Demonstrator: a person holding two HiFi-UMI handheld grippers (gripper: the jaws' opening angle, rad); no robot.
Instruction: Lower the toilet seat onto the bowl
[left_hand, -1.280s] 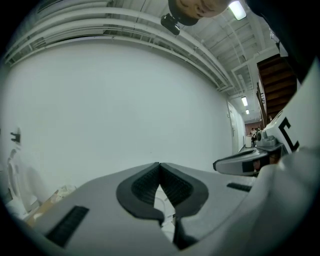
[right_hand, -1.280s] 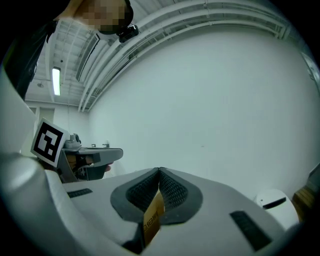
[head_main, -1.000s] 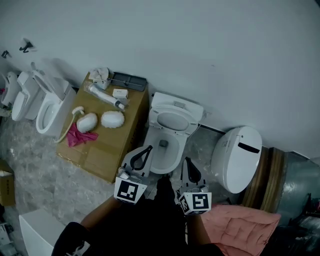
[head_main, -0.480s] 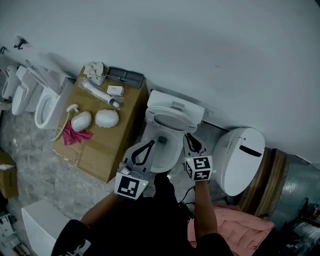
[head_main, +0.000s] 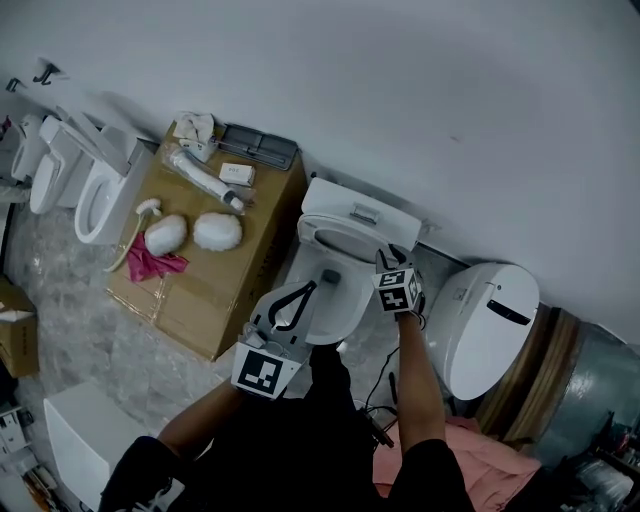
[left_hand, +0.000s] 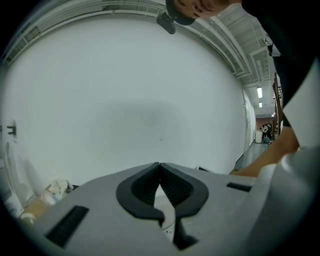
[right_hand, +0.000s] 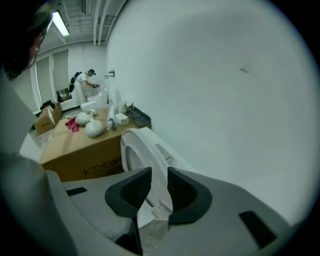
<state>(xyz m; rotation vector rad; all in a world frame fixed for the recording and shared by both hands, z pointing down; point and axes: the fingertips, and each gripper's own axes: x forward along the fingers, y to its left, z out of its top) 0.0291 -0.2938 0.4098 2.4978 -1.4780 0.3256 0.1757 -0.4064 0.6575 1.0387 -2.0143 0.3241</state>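
Observation:
A white toilet (head_main: 322, 300) stands against the wall with its seat (head_main: 345, 240) raised against the tank. My right gripper (head_main: 388, 260) is at the seat's right edge. In the right gripper view its jaws (right_hand: 158, 175) are opening, with the seat's rim (right_hand: 142, 155) standing in the gap between the pads; I see no squeeze on it. My left gripper (head_main: 298, 293) hangs over the bowl's front left rim, apart from the seat. In the left gripper view it (left_hand: 160, 167) is shut with nothing between the fingers, facing the bare wall.
Left of the toilet is a cardboard box (head_main: 215, 290) bearing a black tray (head_main: 258, 147), bottles, two white lumps and a pink cloth (head_main: 150, 265). More toilets (head_main: 95, 195) stand at far left, another white toilet (head_main: 490, 325) at the right. The wall is close behind.
My right gripper has risen from the bowl's front to the raised seat's right edge, and its jaws have parted. The left gripper has hardly moved.

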